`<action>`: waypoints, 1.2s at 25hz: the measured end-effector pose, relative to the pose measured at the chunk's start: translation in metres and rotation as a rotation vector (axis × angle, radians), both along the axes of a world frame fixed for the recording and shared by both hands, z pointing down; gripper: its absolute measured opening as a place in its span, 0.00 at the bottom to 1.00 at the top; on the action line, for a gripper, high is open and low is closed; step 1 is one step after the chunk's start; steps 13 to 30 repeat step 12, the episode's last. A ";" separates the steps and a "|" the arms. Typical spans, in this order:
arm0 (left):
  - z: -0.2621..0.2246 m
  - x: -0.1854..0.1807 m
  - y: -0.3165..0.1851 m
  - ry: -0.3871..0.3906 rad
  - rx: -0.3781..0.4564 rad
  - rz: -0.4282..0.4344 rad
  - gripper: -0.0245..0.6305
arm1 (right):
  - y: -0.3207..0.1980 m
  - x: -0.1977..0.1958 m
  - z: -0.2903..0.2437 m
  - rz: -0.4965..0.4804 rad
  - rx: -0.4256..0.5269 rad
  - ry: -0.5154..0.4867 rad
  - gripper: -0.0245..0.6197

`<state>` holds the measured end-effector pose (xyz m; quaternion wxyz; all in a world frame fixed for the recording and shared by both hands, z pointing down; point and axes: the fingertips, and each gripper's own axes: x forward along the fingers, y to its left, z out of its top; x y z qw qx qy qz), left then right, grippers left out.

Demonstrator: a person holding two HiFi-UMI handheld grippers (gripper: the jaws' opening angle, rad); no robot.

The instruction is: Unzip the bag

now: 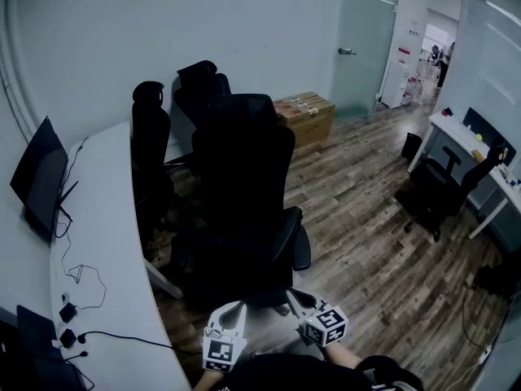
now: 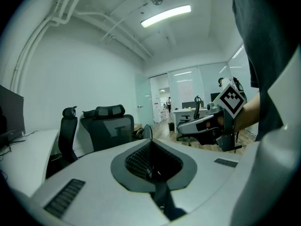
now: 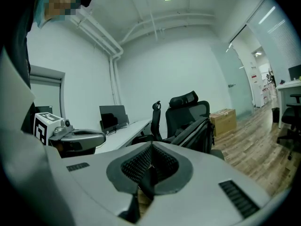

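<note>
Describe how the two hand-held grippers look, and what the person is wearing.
Both the left gripper and the right gripper have smooth pale grey shells tapering to the tips. Each carries a white cube printed with black square markers. Inside the jaws sit dark grey pads with a fine grid texture. No cables are visible on them. The person wears a dark top.

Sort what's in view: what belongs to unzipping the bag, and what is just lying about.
For the job:
- dark bag, resting at the nearest chair
- left gripper, shut, empty
- right gripper, shut, empty

Lying about:
- office chairs
- monitor
- desk
- cables
- cardboard boxes
</note>
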<state>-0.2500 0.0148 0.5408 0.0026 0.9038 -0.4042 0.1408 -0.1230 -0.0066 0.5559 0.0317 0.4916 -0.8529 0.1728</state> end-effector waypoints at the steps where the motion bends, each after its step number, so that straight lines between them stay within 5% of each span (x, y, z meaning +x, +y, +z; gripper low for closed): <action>1: 0.001 0.000 0.000 0.002 0.002 -0.001 0.07 | 0.000 0.000 0.000 0.001 0.002 0.002 0.11; 30: 0.003 0.008 -0.002 0.013 -0.018 0.020 0.07 | -0.004 0.005 0.002 0.009 -0.011 0.006 0.10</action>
